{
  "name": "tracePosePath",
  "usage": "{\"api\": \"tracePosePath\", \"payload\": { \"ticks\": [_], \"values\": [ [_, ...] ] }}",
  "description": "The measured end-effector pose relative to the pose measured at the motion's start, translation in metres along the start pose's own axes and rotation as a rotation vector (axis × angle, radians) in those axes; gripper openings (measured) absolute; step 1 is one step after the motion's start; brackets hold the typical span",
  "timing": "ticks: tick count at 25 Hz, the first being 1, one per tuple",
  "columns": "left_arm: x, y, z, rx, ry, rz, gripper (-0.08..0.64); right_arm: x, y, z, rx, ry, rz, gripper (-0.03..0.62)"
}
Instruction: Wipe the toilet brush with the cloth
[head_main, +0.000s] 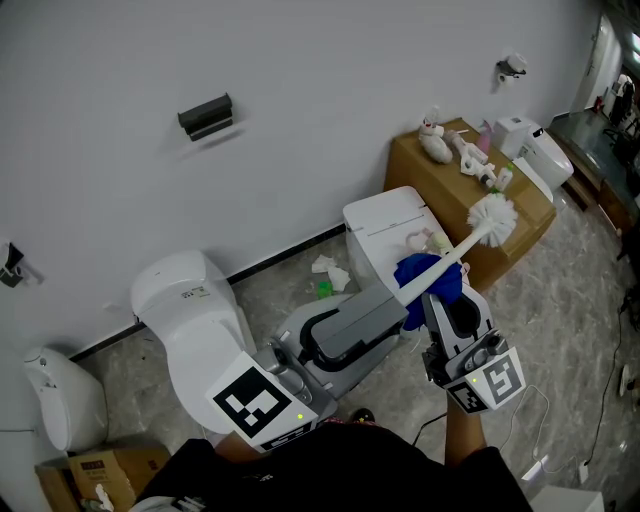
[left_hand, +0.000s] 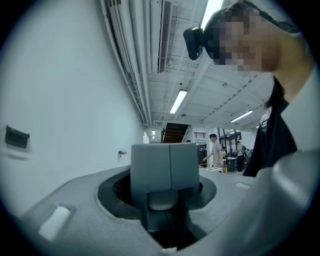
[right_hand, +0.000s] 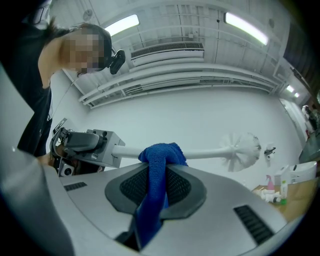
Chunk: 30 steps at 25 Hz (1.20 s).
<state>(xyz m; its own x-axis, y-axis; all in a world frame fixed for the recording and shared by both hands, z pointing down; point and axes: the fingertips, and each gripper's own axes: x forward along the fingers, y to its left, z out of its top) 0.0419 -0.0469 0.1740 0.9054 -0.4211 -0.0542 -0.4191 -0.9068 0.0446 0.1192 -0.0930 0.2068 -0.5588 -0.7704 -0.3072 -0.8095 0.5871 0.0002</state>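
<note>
Toilet brush (head_main: 465, 245): one, white, with a long straight handle and a round bristly head, held in the air above the floor (head_main: 560, 300). One blue cloth (head_main: 425, 280) drapes over the middle of the handle. Two claws: the left claw (head_main: 392, 298) clamps the handle's end, and the right claw (right_hand: 152, 190) is pinched on the cloth, just under the handle.

Matt cloth (right_hand: 161, 156), glossy plastic
The cloth looks soft, coarse-woven; the brush (right_hand: 205, 154) handle is smooth, shiny plastic.
</note>
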Motion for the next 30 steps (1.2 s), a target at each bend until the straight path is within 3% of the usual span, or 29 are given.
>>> {"api": "tracePosePath", "payload": {
  "ticks": [18,24,30],
  "values": [
    [-0.004,-0.005,-0.001,-0.003,0.002,-0.02,0.19,-0.01,-0.028,0.001,-0.018,0.012,-0.087,0.069],
    [-0.007,-0.003,0.002,-0.057,-0.013,-0.05,0.19,-0.014,-0.039,0.006,-0.026,0.006,-0.118,0.069],
    [-0.007,-0.005,0.002,-0.032,-0.001,-0.051,0.19,-0.016,-0.045,0.006,-0.038,0.022,-0.14,0.069]
  ]
}}
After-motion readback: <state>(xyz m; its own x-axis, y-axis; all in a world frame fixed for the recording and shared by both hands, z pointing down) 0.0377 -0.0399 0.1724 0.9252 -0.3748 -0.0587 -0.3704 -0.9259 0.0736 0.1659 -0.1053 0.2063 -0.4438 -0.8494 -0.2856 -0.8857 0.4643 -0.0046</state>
